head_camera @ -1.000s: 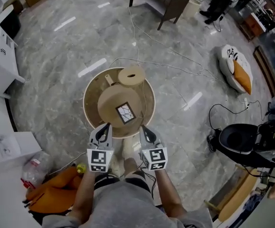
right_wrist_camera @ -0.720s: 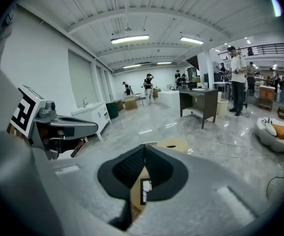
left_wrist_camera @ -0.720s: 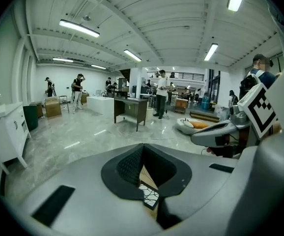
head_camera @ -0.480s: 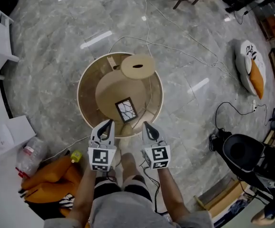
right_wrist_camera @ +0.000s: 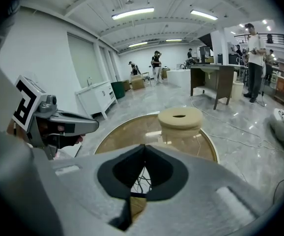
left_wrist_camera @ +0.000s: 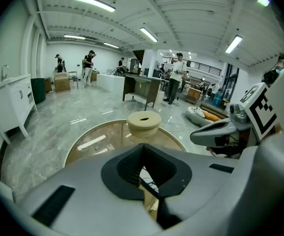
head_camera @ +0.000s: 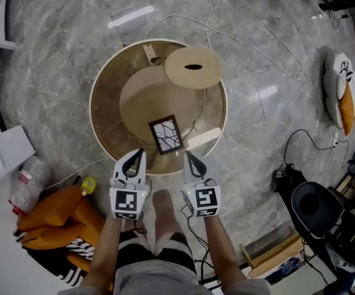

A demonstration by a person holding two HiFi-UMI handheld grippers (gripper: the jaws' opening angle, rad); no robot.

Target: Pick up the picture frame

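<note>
Grey marble floor (head_camera: 54, 48), round glass-topped table (head_camera: 97, 85), both claws closed and empty.

I see the picture frame (head_camera: 166, 135) on the table, toward the rim nearest me, with a round beige block (head_camera: 193, 67) at the table's far side. My left gripper (head_camera: 139, 153) and right gripper (head_camera: 188, 156) are held at the table's near rim, one on either side of the frame and clear of it. Each has its jaws pressed together with nothing between them.
</note>
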